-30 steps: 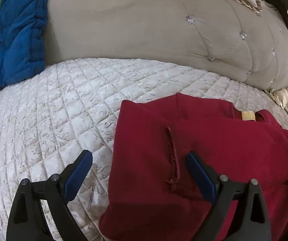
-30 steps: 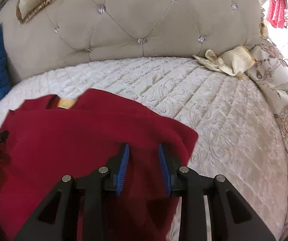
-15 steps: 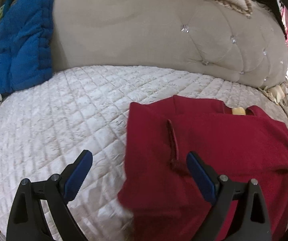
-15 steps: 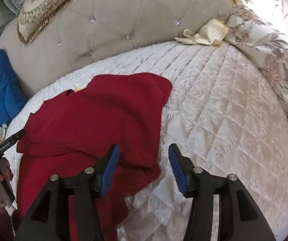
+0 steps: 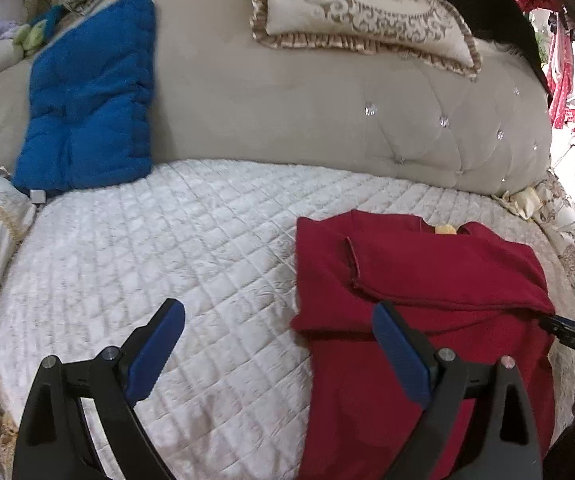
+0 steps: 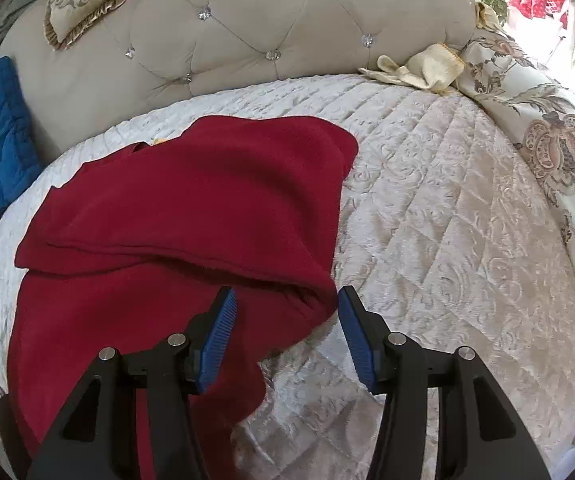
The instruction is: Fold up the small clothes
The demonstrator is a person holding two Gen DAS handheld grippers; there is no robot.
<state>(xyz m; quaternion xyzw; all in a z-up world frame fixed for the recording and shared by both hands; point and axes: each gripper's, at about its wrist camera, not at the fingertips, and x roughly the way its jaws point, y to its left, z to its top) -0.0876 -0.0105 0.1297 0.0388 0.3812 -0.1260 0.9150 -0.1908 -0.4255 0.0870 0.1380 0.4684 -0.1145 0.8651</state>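
A dark red garment (image 5: pixel 427 280) lies on the white quilted bed (image 5: pixel 167 260), its top part folded down over the body; it also shows in the right wrist view (image 6: pixel 187 208). My left gripper (image 5: pixel 279 344) is open and empty, above the bed at the garment's left edge. My right gripper (image 6: pixel 287 336) is open and empty, its jaws just above the garment's lower right fold. A yellow neck label (image 5: pixel 445 229) shows at the collar. The other gripper's tip (image 5: pixel 571 330) shows at the right edge of the left wrist view.
A beige tufted headboard (image 5: pixel 327 112) runs behind the bed. A blue cushion (image 5: pixel 91 96) leans at its left; a patterned pillow (image 5: pixel 359 4) rests on top. A cream cloth (image 6: pixel 423 68) and floral bedding (image 6: pixel 547 140) lie at the right.
My right gripper opened and let go of the red garment, leaving the fold laid down. Both grippers pulled back and up from the garment.
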